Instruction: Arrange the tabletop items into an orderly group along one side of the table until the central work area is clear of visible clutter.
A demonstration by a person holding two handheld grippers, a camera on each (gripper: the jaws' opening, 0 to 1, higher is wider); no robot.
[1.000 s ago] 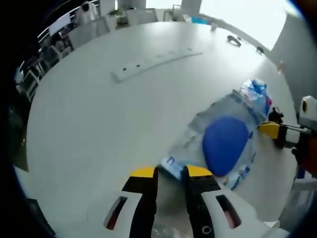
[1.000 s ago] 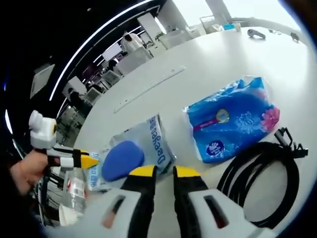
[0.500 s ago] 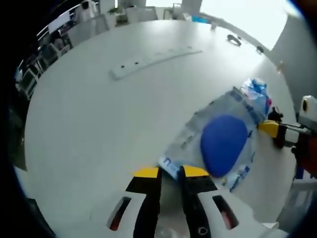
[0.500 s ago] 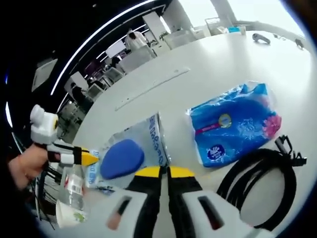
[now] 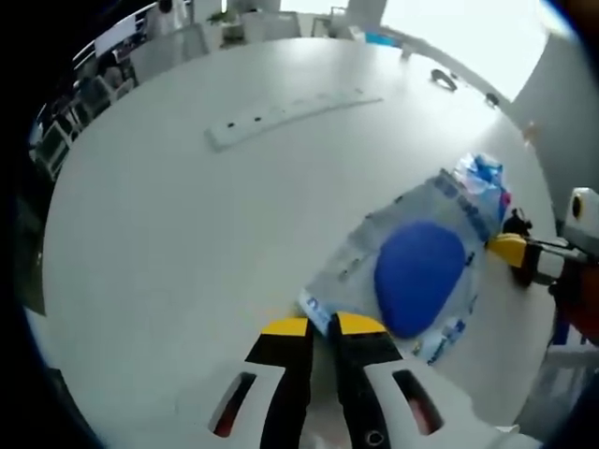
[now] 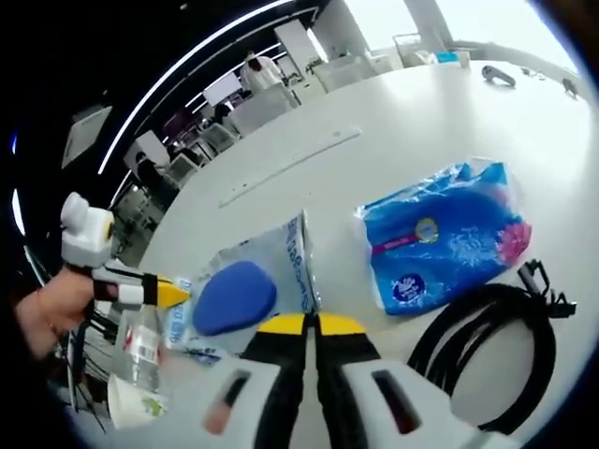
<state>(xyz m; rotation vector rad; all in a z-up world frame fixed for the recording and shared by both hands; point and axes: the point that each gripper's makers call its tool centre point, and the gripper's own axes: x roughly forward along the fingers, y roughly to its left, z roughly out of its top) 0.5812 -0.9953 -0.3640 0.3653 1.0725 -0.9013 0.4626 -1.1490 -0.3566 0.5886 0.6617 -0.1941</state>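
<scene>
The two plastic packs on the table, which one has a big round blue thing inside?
The clear pack, right by the right hand-held gripper. You can see a dark blue oval through it. The other pack is bright blue all over, with a pink flower printed on it.

left gripper [image 5: 323, 325]: yellow-tipped fingers almost closed, narrow gap between tips, pointing forward low over the counter | right gripper [image 6: 311, 324]: fingers pressed together, tips touching | person's hand [image 6: 51, 304]: holding the left gripper's handle, seen at left edge of right gripper view
</scene>
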